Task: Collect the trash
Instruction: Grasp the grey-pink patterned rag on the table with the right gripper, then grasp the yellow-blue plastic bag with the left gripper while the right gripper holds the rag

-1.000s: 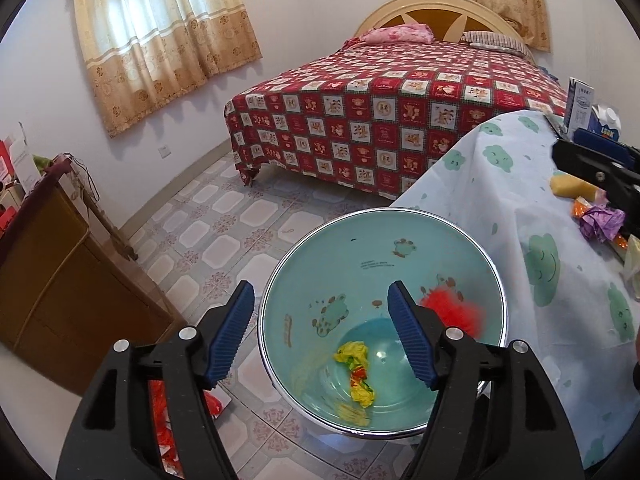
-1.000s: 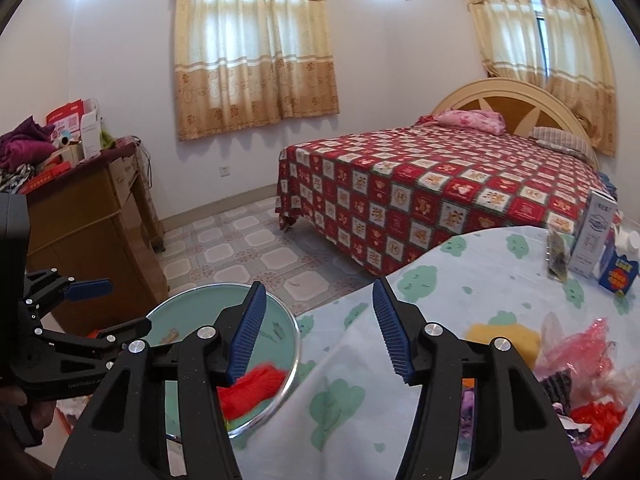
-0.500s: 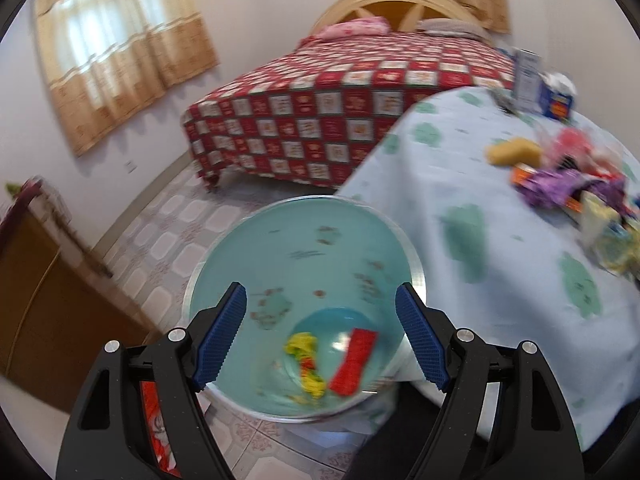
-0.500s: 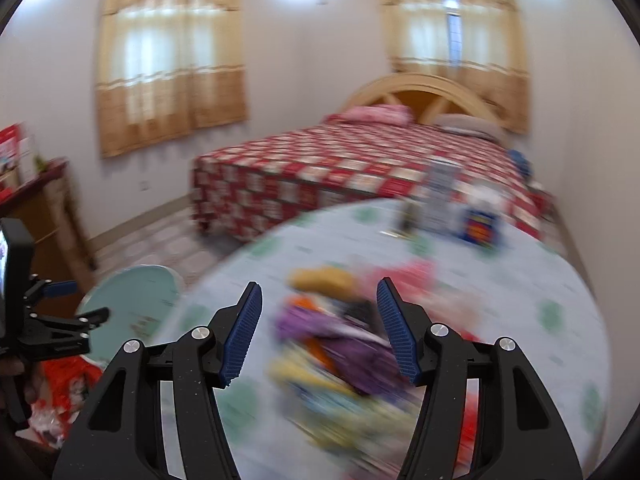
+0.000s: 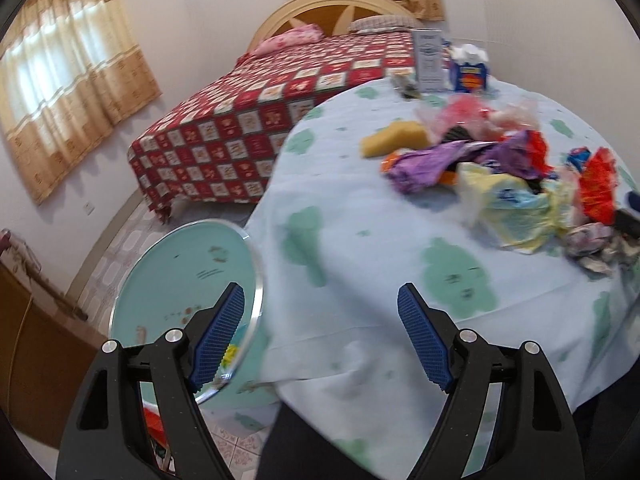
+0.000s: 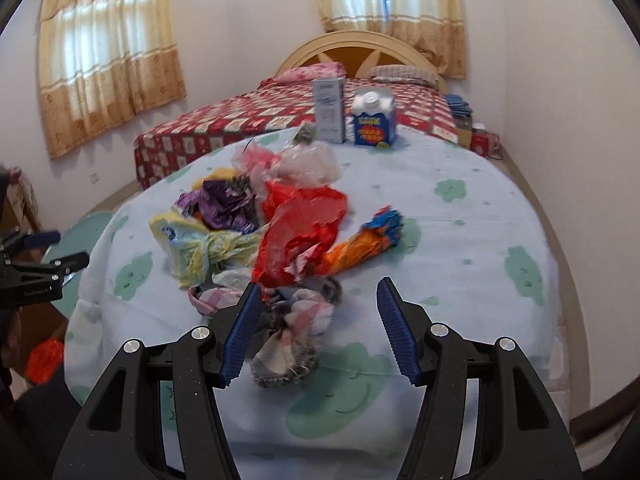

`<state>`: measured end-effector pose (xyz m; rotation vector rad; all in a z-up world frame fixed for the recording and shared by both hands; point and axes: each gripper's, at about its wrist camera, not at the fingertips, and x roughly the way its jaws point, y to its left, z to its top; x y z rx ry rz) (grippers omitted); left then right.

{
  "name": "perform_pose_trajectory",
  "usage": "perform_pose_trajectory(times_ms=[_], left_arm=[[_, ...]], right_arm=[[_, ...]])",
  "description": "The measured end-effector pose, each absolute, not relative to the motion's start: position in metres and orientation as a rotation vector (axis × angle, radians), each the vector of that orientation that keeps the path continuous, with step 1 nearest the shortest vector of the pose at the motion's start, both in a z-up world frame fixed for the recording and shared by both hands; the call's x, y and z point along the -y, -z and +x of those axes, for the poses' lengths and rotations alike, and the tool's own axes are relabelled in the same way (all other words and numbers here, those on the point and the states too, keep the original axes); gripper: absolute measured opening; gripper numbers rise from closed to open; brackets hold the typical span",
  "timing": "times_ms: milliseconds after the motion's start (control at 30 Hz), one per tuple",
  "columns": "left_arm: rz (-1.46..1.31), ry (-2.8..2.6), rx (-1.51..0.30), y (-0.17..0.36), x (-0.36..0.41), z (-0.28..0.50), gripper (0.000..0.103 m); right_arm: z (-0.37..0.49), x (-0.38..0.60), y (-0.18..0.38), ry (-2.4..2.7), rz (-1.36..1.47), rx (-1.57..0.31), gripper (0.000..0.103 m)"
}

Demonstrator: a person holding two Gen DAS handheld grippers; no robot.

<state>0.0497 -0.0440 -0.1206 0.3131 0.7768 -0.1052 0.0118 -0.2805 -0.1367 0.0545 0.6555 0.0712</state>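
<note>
The right tongs [image 6: 316,330] hang spread over the checked wrapper [image 6: 294,334] at the near edge of the trash pile [image 6: 280,224] on the counter [image 6: 460,216]. The person should lower, pinch only that scrap, and avoid snagging the cloth. The left tongs [image 5: 320,336] are spread beside the bin [image 5: 180,272].

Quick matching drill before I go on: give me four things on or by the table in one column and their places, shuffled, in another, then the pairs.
1. yellow sponge
2. blue carton
3. teal bin
4. checked wrapper

a. on the floor beside the table
b. far edge of the table, by the grey box
c. nearest the right gripper
d. bed side of the trash pile

Pairs: 1-d, 2-b, 3-a, 4-c
</note>
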Motion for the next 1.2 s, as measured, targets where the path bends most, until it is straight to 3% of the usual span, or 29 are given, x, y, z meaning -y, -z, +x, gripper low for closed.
perform_pose_trajectory(times_ms=[33, 67, 200, 367, 433, 467, 500, 667, 833, 1200], left_arm=[[0.314, 0.114, -0.776, 0.120, 0.048, 0.049, 0.078], [0.314, 0.123, -0.773, 0.119, 0.052, 0.048, 0.078], [0.313, 0.137, -0.769, 0.116, 0.059, 0.048, 0.078], [0.312, 0.149, -0.767, 0.113, 0.067, 0.051, 0.078], [0.315, 0.153, -0.765, 0.112, 0.070, 0.051, 0.078], [0.317, 0.154, -0.763, 0.111, 0.071, 0.050, 0.078], [0.319, 0.153, -0.763, 0.111, 0.071, 0.050, 0.078], [0.318, 0.140, -0.777, 0.114, 0.066, 0.053, 0.078], [0.310, 0.129, -0.778, 0.113, 0.062, 0.054, 0.078], [0.305, 0.208, -0.727, 0.098, 0.094, 0.056, 0.078]], right_arm=[[0.015, 0.281, 0.140, -0.105, 0.075, -0.670, 0.049], [0.014, 0.277, 0.139, -0.131, 0.075, -0.673, 0.035], [0.007, 0.272, 0.129, -0.179, 0.062, -0.646, 0.009], [0.006, 0.275, 0.126, -0.195, 0.078, -0.653, 0.010], [0.003, 0.278, 0.124, -0.176, 0.084, -0.628, 0.023], [0.000, 0.281, 0.123, -0.179, 0.102, -0.615, 0.043], [-0.001, 0.283, 0.122, -0.179, 0.108, -0.609, 0.050], [0.006, 0.288, 0.135, -0.191, 0.126, -0.664, 0.047], [0.002, 0.284, 0.135, -0.240, 0.112, -0.658, 0.010], [-0.026, 0.315, 0.067, -0.195, 0.175, -0.420, 0.008]])
